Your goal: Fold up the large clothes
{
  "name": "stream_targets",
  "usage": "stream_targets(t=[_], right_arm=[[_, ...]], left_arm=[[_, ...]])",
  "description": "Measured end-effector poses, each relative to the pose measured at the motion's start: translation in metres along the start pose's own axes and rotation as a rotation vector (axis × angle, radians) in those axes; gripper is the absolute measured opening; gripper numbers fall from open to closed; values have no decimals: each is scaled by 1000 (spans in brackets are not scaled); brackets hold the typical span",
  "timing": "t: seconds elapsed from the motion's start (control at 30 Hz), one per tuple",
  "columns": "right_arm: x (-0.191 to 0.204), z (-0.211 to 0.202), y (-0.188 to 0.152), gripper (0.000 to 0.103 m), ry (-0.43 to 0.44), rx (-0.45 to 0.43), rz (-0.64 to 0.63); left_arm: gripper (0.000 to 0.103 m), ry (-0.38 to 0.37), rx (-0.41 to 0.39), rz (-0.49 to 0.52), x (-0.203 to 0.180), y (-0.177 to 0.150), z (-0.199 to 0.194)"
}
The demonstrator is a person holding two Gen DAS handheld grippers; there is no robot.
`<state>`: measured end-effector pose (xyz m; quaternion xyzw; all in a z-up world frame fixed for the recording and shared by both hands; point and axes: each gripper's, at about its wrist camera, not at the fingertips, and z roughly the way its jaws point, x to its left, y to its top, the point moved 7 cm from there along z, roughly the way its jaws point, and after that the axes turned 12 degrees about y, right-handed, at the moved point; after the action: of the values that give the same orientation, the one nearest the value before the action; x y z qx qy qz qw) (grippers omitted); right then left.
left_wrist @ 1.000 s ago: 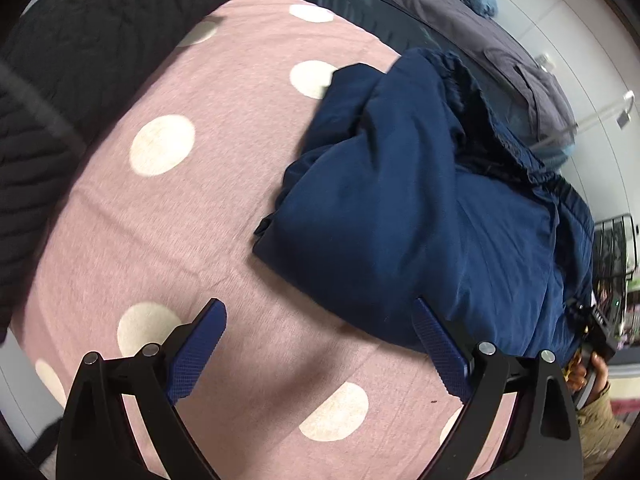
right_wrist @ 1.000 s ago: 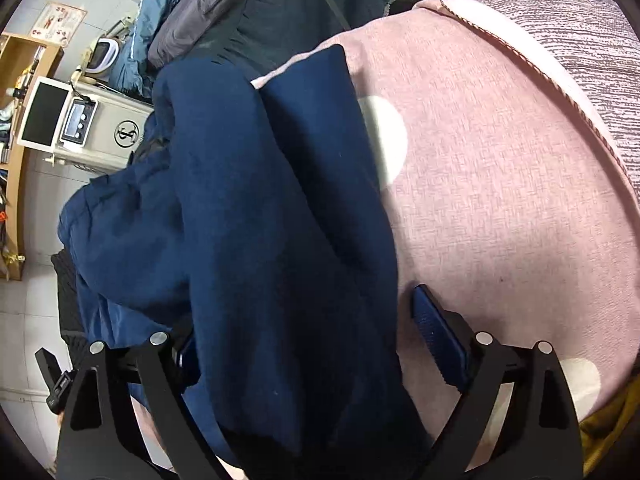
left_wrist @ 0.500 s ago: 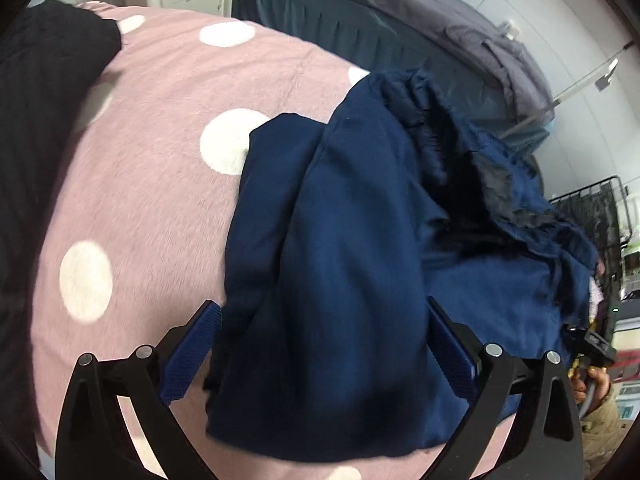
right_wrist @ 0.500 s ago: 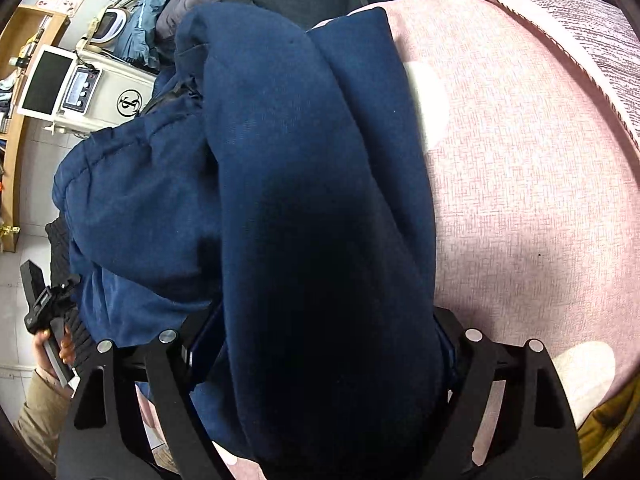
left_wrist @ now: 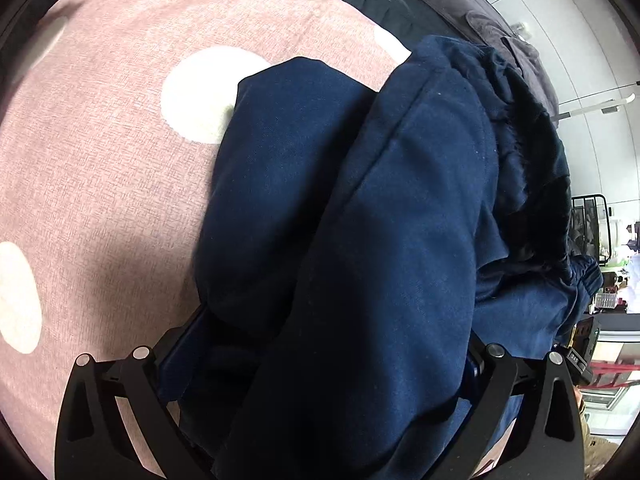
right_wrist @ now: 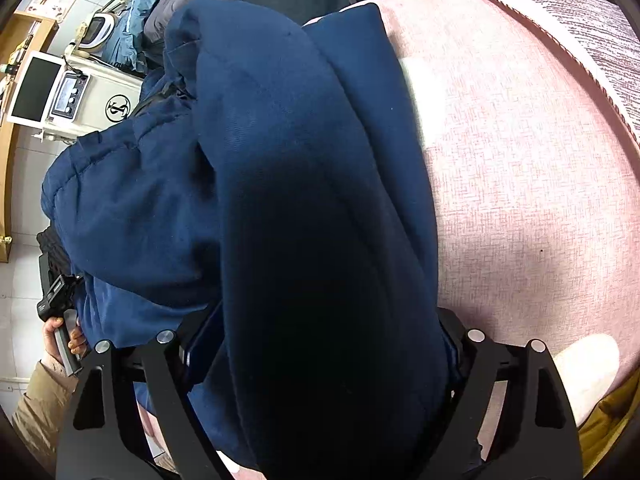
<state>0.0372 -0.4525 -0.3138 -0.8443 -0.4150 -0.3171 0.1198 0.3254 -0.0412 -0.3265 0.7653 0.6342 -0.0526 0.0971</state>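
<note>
Navy garment [left_wrist: 360, 220], doubled into a thick bundle, lying on pink white-dotted bed cover [left_wrist: 100, 180]. Straddled by left gripper [left_wrist: 330, 336]: jaws wide, just been opening, cloth between them. Straddled also by right gripper [right_wrist: 324, 324]: jaws wide, pads buried in cloth, pressing or not impossible to tell.
</note>
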Motion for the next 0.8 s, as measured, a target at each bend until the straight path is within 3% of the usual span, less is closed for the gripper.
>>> stream_targets(t=[0.13, 0.33, 0.6, 0.8], right_arm=[[2, 0, 0, 85, -31, -15, 2], [11, -1, -2, 77, -143, -26, -9], [37, -9, -9, 45, -285, -32, -116], [56, -21, -18, 32, -326, -46, -177]], left_arm=[[97, 28, -29, 0, -1, -2, -1], [80, 56, -80, -2, -9, -11, -15], [46, 152, -132, 80, -34, -18, -40], [31, 157, -186, 84, -46, -32, -67]])
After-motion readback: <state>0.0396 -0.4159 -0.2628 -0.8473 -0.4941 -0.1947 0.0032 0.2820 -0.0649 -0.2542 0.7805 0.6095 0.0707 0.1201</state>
